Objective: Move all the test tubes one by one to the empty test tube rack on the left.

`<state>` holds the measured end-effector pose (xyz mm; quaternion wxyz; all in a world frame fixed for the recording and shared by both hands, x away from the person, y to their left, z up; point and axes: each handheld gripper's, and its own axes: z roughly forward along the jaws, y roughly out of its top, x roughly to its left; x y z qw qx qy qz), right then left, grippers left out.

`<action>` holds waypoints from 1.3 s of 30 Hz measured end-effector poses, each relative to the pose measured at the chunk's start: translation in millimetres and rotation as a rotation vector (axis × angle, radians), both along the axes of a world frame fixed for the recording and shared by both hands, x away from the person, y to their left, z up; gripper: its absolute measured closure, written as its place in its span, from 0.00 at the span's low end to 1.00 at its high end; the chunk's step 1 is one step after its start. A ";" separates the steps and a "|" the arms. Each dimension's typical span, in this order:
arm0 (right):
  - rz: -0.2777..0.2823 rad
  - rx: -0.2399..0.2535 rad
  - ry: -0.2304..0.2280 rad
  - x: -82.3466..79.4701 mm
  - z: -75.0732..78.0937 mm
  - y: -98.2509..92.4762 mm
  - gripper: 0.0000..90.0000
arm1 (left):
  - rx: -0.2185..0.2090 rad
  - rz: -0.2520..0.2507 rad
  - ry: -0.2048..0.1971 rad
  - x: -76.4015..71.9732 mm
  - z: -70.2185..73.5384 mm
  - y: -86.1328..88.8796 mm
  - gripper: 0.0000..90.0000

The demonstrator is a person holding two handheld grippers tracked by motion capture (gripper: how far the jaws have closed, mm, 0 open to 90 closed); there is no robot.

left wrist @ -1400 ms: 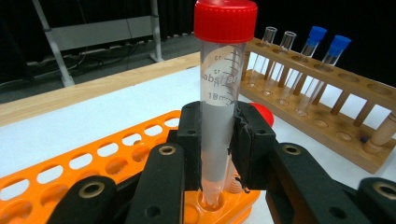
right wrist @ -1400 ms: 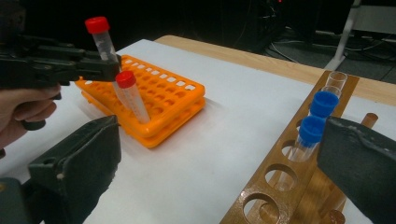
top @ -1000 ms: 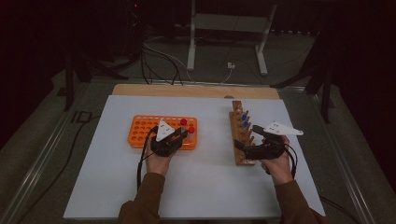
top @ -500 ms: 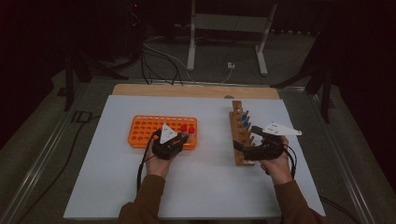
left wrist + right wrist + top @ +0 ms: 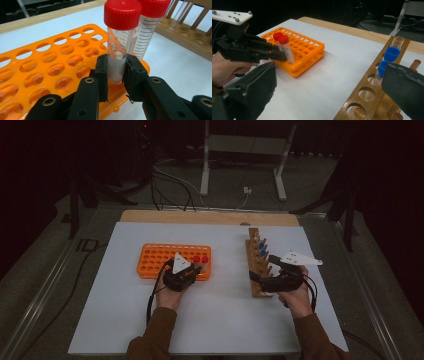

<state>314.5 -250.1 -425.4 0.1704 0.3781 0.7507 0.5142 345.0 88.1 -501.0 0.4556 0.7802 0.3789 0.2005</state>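
My left gripper [image 5: 116, 72] is shut on a clear tube with a red cap [image 5: 117, 50], held upright at the near right corner of the orange rack [image 5: 50, 60]. A second red-capped tube [image 5: 147, 32] stands just behind it. In the high view the left gripper [image 5: 192, 269] sits at the front right of the orange rack [image 5: 160, 260]. My right gripper [image 5: 329, 92] stands wide open beside the wooden rack [image 5: 362, 100], with nothing between its jaws. Two blue-capped tubes [image 5: 392, 53] stand in that rack. The right gripper [image 5: 261, 269] is at the wooden rack's [image 5: 255, 245] near end.
Most holes of the orange rack are unfilled, as are the near holes of the wooden rack. A white mat [image 5: 220, 320] covers the table, with bare room between the two racks. Cables and a metal stand [image 5: 240, 150] lie beyond the far edge.
The left gripper and its red-capped tube have shifted slightly toward the near edge of the orange rack. The right hand has kept still.
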 end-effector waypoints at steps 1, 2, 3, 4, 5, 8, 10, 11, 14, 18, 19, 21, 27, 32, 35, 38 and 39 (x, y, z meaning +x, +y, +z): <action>0.001 0.000 0.000 0.0 0.0 0.0 0.00 | 0.000 0.000 0.004 0.1 -0.1 0.1 0.82; 0.001 0.001 0.000 0.0 0.2 0.0 0.01 | -0.005 0.000 0.005 -0.2 -0.3 0.1 0.82; 0.000 -0.001 -0.002 -0.1 0.3 -0.1 0.00 | -0.007 -0.002 0.007 -0.4 -0.2 0.8 0.80; 0.000 0.001 -0.001 -0.2 0.5 -0.4 0.00 | -0.010 0.000 0.010 -0.9 -0.2 1.4 0.79; 0.000 0.001 -0.002 -0.1 0.6 -0.8 0.00 | -0.011 0.003 0.010 -1.5 -0.2 1.8 0.77; -0.001 -0.001 -0.003 0.2 0.9 -1.8 0.01 | -0.017 0.005 0.012 -4.0 0.7 5.3 0.73; -0.006 -0.004 -0.002 1.0 1.1 -2.7 0.00 | -0.029 0.007 0.012 -5.7 2.5 8.8 0.69; -0.009 -0.004 -0.001 1.5 1.1 -3.2 0.00 | -0.039 0.011 0.012 -6.7 3.6 10.2 0.66; -0.011 -0.012 0.000 3.3 1.1 -4.5 0.01 | -0.060 0.016 0.003 -9.8 8.9 14.5 0.56; -0.029 -0.046 -0.004 8.8 0.8 -6.0 0.01 | -0.104 0.018 0.003 -14.1 15.1 19.3 0.43; -0.033 -0.053 -0.001 10.1 1.2 -6.4 0.01 | -0.114 0.019 0.000 -15.3 16.5 21.0 0.40; -0.044 -0.063 -0.002 13.3 1.9 -7.9 0.02 | -0.141 0.027 -0.007 -18.0 19.4 24.2 0.36; -0.082 -0.091 0.025 26.4 -0.2 -12.1 0.14 | -0.181 0.066 -0.019 -26.0 28.1 32.5 0.15; -0.110 -0.170 0.032 36.4 -8.8 -9.4 0.35 | -0.200 0.095 -0.028 -29.4 32.0 37.7 0.01; -0.110 -0.203 0.021 40.5 -13.2 -7.1 0.51 | -0.192 0.105 -0.044 -31.4 33.8 38.8 0.01; -0.133 -0.228 0.013 44.8 -16.2 -5.2 0.60 | -0.193 0.117 -0.058 -33.1 35.6 39.0 0.01; -0.144 -0.231 0.012 46.3 -17.3 -5.0 0.64 | -0.192 0.118 -0.061 -33.6 36.3 39.3 0.01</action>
